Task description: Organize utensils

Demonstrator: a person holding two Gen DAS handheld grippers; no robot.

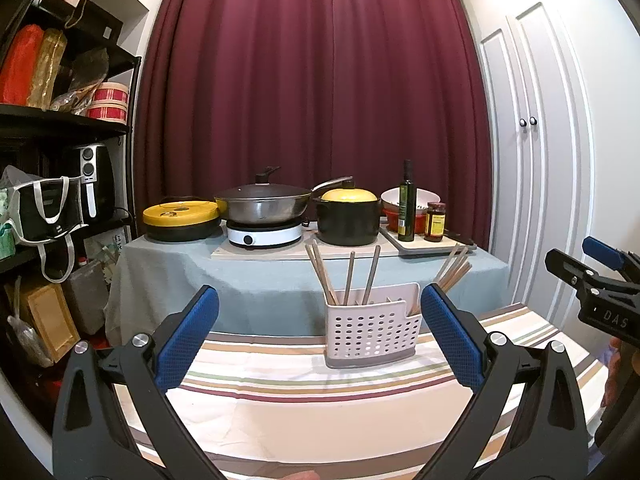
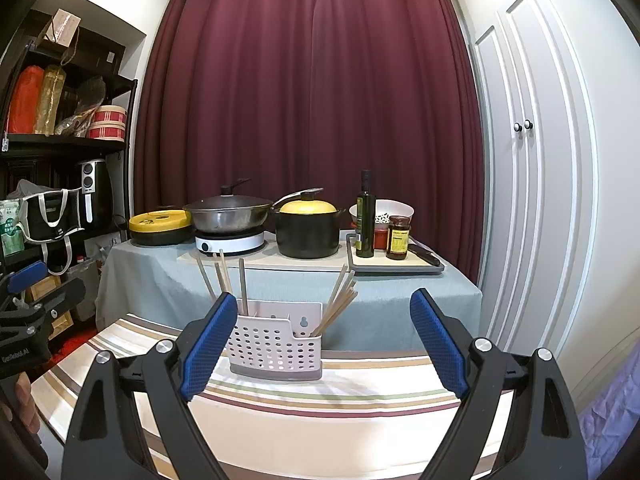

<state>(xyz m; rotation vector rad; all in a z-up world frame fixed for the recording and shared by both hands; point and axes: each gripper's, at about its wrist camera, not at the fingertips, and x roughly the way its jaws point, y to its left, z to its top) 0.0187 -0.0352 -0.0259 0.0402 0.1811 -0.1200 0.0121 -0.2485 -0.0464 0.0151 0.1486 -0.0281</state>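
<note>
Left gripper jaws spread wide, empty, above striped tablecloth. Right gripper likewise wide, empty. White perforated plastic utensil caddy upright at far table edge; wooden chopsticks standing in left compartment, more leaning in right one.

holder right edge: behind claw pad | chopsticks lower ends: inside holder

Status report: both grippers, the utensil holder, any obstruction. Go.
Left gripper open, empty. Right gripper open, empty. Utensil holder upright on striped cloth, chopsticks standing in both compartments. Nothing in the way.
</note>
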